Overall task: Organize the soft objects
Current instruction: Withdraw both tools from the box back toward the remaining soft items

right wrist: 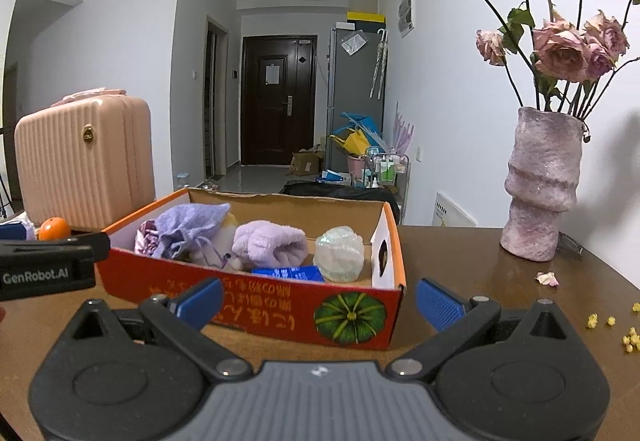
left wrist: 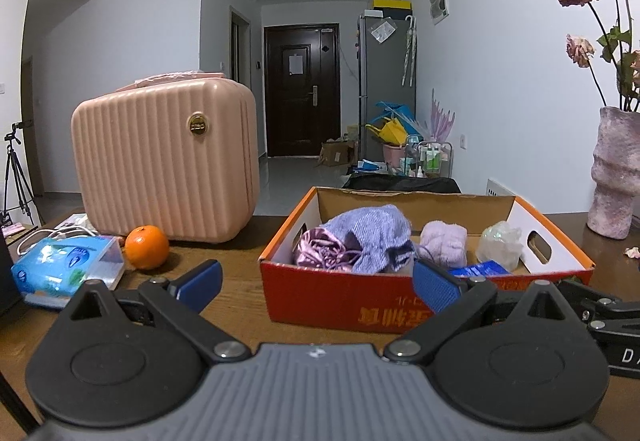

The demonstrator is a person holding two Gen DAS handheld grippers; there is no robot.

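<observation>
1. Soft things already sit inside the cardboard box (left wrist: 344, 297) on the counter (left wrist: 236, 305): a shiny pink cloth (left wrist: 320, 251), a purple knit pouch (left wrist: 370, 239), a rolled lilac towel (left wrist: 444, 243) and a pale mesh puff (left wrist: 500, 245), with a blue packet (left wrist: 478, 268) lying low by the near wall.
2. Judging by this, the sorting looks mostly done; I see no loose soft item on the counter outside the box, though part of the counter is out of view.
3. Left claw (left wrist: 316, 281) is spread wide and holds nothing; it hovers just before the box's near wall.
4. Right claw (right wrist: 318, 299) is also wide and bare, facing the box's near right corner.
5. Room to move: the box's top is open and its walls are low, so reaching in from above looks easy. To the left stand a pink case (left wrist: 168, 157), an orange (left wrist: 147, 247) and a tissue pack (left wrist: 64, 271); to the right a vase (right wrist: 542, 185) of dried roses stands well apart, a tipping risk on wide swings.
</observation>
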